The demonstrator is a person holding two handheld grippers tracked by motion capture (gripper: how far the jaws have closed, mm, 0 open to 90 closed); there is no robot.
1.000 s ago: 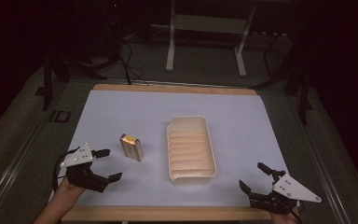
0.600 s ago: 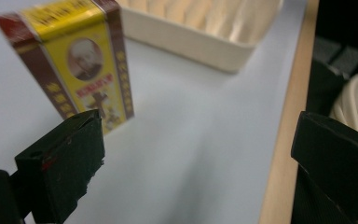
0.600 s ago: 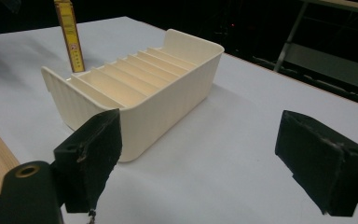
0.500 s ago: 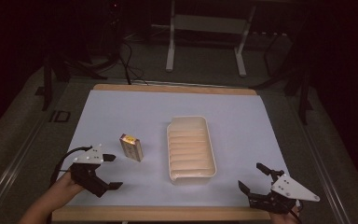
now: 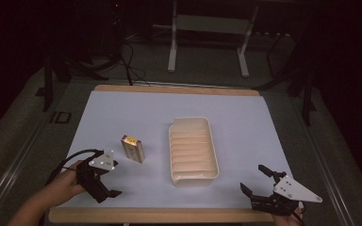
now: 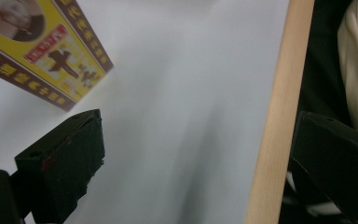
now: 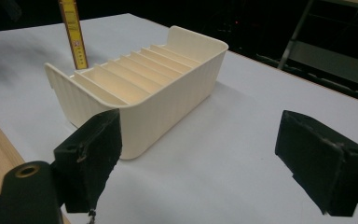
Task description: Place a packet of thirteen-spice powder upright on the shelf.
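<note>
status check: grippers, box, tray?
Left gripper open, empty, near table edge. Right gripper open, empty. Yellow box upright beside cream tray. Nothing between.

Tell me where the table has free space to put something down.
The white mat is bare behind the yellow box and the cream slotted tray, and right of the tray. The narrow gap between box and tray is tightest.
</note>
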